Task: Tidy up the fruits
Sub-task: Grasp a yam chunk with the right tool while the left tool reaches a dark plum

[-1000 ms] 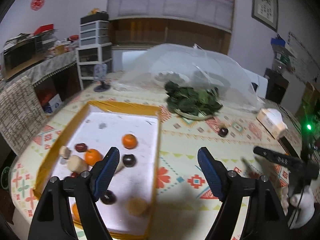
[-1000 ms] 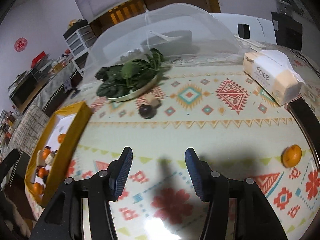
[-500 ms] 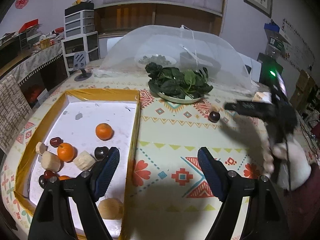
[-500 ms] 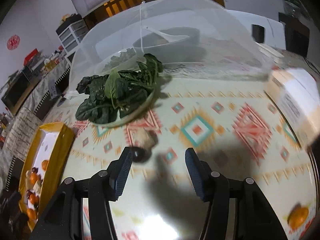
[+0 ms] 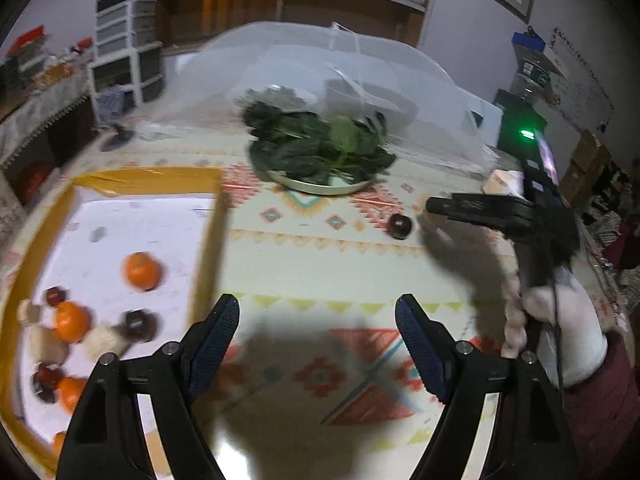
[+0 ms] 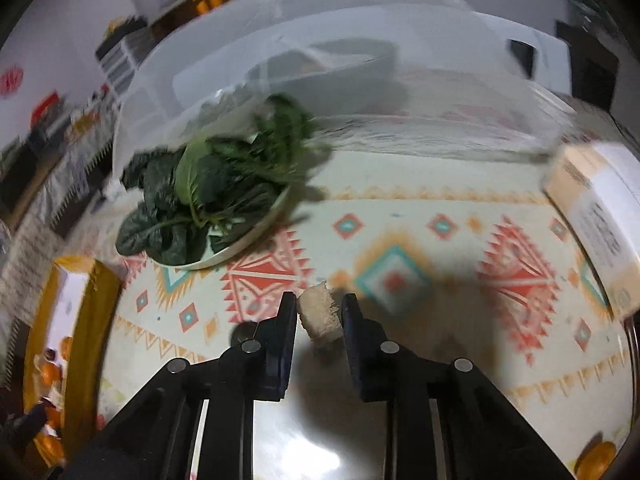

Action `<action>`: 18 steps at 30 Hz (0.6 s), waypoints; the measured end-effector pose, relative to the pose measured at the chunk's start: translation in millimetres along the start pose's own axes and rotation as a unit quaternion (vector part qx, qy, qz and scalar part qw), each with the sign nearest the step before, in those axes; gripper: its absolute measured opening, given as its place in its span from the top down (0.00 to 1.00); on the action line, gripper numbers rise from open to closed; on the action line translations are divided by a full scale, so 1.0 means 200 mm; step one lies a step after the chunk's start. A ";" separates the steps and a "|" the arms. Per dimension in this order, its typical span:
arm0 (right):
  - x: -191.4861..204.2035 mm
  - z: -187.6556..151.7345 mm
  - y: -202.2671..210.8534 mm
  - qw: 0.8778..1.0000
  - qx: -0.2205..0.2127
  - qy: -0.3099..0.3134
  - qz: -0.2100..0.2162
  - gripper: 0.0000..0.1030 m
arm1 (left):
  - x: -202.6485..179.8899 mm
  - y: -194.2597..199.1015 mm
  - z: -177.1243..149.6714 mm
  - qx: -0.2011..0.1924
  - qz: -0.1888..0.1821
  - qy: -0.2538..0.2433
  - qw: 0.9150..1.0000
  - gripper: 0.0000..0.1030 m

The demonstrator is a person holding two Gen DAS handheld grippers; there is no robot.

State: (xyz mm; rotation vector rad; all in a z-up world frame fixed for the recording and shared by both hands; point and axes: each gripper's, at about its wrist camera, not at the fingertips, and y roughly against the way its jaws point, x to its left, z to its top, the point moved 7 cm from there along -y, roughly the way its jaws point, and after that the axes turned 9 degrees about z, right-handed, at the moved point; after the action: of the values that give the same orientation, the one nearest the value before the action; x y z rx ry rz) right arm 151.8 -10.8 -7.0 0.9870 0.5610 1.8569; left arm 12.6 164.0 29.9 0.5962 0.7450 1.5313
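Between right gripper [image 6: 319,310] jaws, narrowed around but perhaps not yet pinching: pale fruit chunk [image 6: 320,314] on tablecloth [image 6: 440,248]. Dark fruit [image 5: 399,225] adjacent; risk of knocking it. Left gripper [image 5: 317,330] spread, empty.

The tray [image 5: 208,248] lies left of the plate of greens [image 5: 320,152], the mesh cover [image 5: 360,64] behind.
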 end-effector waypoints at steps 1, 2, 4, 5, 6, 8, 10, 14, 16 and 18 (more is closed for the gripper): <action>-0.03 -0.02 0.04 1.000 -0.006 -0.008 0.005 0.76 | -0.04 -0.03 0.01 0.004 -0.009 -0.002 1.000 0.23; -0.06 -0.04 0.09 1.000 -0.014 -0.017 0.012 0.76 | -0.09 -0.09 0.04 0.009 -0.015 -0.008 1.000 0.23; -0.10 -0.10 0.19 0.999 -0.025 -0.034 0.028 0.76 | -0.18 -0.17 0.08 0.006 -0.022 -0.017 1.000 0.23; -0.12 -0.13 0.22 0.998 -0.029 -0.040 0.036 0.76 | -0.22 -0.20 0.11 0.004 -0.031 -0.021 0.999 0.23; -0.14 -0.18 0.27 0.997 -0.033 -0.046 0.045 0.76 | -0.27 -0.25 0.13 0.004 -0.039 -0.026 0.999 0.23; -0.14 -0.23 0.32 0.997 -0.037 -0.052 0.054 0.76 | -0.35 -0.33 0.18 0.006 -0.041 -0.035 0.999 0.23; -0.14 -0.28 0.36 0.995 -0.039 -0.056 0.067 0.76 | -0.43 -0.41 0.22 0.006 -0.051 -0.041 0.998 0.23; -0.13 -0.32 0.39 0.994 -0.041 -0.054 0.080 0.76 | -0.49 -0.56 0.28 0.012 -0.025 -0.058 0.998 0.26; -0.12 -0.32 0.40 0.995 -0.045 -0.047 0.080 0.76 | -0.51 -0.62 0.28 0.024 -0.018 -0.064 0.997 0.39; -0.12 -0.32 0.40 0.995 -0.048 -0.042 0.082 0.75 | -0.52 -0.66 0.25 0.037 -0.010 -0.076 0.996 0.67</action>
State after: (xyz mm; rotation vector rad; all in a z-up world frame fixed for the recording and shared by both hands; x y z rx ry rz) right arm 64.4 -67.5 5.2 1.0681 0.3449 1.9556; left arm 148.0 68.4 -30.6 0.7495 0.6898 1.4269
